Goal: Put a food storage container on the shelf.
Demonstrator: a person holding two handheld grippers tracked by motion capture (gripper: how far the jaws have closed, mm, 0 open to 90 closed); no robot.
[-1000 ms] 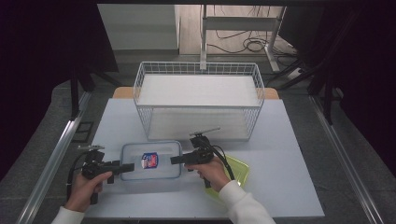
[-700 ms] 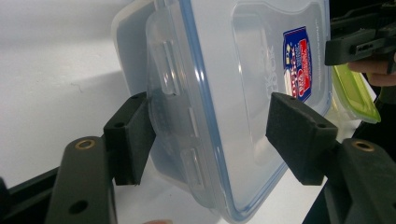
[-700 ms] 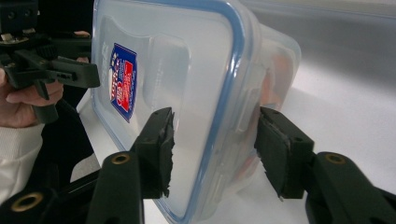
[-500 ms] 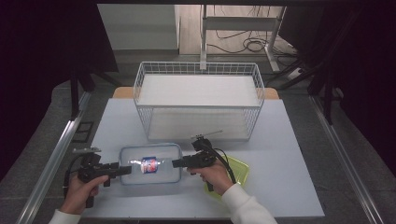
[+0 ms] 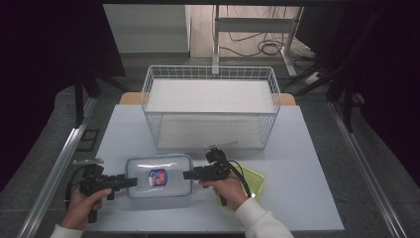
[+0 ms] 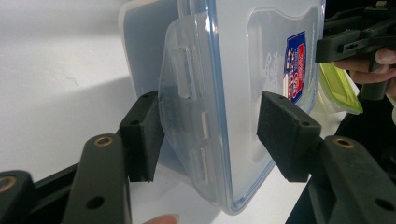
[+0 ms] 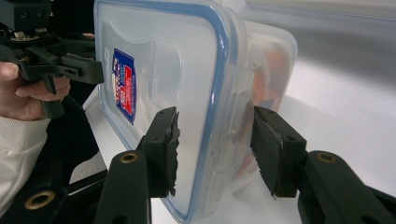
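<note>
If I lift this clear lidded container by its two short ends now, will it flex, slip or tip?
The container looks like rigid plastic, so it probably won't sag. Its smooth lid and hinged end flap may slide or give under the pads, as the left gripper and right gripper straddle the edges. Something orange inside could shift, so keep it level.

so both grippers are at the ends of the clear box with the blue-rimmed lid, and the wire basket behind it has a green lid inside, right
Not quite: the wire basket holds nothing. The green lid lies on the table under the right hand, as the high view shows. Both grippers are indeed at the ends of the clear box.
</note>
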